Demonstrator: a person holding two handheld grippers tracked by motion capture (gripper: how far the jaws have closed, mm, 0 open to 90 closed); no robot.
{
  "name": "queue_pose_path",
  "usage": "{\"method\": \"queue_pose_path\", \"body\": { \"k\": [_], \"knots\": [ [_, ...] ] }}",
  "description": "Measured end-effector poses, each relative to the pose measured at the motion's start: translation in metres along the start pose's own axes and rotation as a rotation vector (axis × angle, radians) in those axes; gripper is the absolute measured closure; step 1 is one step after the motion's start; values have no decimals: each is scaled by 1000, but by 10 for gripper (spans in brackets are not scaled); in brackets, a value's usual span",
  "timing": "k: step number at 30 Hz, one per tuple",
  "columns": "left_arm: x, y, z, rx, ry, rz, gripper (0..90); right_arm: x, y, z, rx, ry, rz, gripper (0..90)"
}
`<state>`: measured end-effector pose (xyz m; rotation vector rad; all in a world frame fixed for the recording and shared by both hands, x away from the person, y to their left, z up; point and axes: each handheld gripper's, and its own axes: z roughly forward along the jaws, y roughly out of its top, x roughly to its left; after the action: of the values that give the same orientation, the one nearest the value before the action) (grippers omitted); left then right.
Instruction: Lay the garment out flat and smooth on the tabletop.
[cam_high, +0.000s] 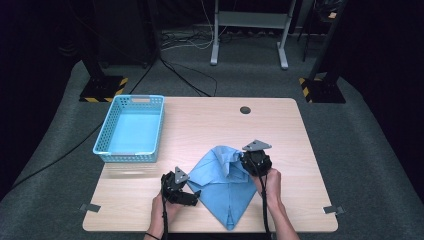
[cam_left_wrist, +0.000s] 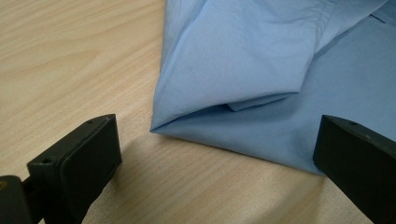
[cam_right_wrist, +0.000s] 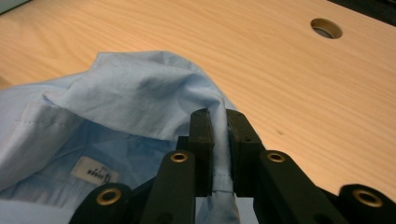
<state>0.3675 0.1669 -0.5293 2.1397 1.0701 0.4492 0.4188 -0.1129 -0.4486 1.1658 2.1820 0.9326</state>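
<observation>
Dark floor surrounds one wooden table (cam_high: 150, 210), and the table has one round hole (cam_high: 245, 110) near its far edge. On the table I count one blue shirt (cam_high: 220, 187), one blue basket (cam_high: 131, 129) and two grippers, each in one hand.

One left gripper (cam_high: 192, 196) is low over the wood, and its two jaws are spread wide with nothing pressed between them. In the left gripper view, a folded corner of the shirt (cam_left_wrist: 243, 70) lies ahead of the jaws, between their two lines, flat on the table; the right-hand jaw stands just beside the shirt's edge.

One right gripper (cam_right_wrist: 219, 140) has its two jaws pressed together, and they pinch one fold of the shirt (cam_right_wrist: 140, 93) between the pads. Cloth rises up from the table to this pinch. To the left of these jaws, inside the collar, one white label (cam_right_wrist: 92, 173) is seen. Beyond them is bare wood and the hole (cam_right_wrist: 326, 28). The basket stands well apart from both grippers, past the left one.
</observation>
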Motion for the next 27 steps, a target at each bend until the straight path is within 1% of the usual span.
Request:
{"method": "queue_pose_path", "body": {
  "k": [4, 10, 11, 16, 19, 21, 23, 27],
  "knots": [
    [0, 0, 0, -1, 0, 0, 6, -11, 8, 6, 6, -22, 8, 819],
    [0, 0, 0, 0, 0, 0, 6, -27, 18, 21, 26, -50, 20, 818],
    [0, 0, 0, 0, 0, 0, 6, -27, 18, 21, 26, -50, 20, 818],
    [0, 0, 0, -1, 0, 0, 7, -38, 27, 33, 45, -66, 31, 817],
    [0, 0, 0, 0, -1, 1, 8, -44, 32, 38, 49, -69, 45, 817],
    [0, 0, 0, 0, 0, 1, 7, -47, 34, 41, 48, -76, 43, 816],
    [0, 0, 0, 0, 0, 0, 8, -52, 37, 45, 57, -73, 61, 816],
    [0, 0, 0, -1, 0, 0, 8, -62, 43, 54, 57, -72, 91, 815]
  ]
}}
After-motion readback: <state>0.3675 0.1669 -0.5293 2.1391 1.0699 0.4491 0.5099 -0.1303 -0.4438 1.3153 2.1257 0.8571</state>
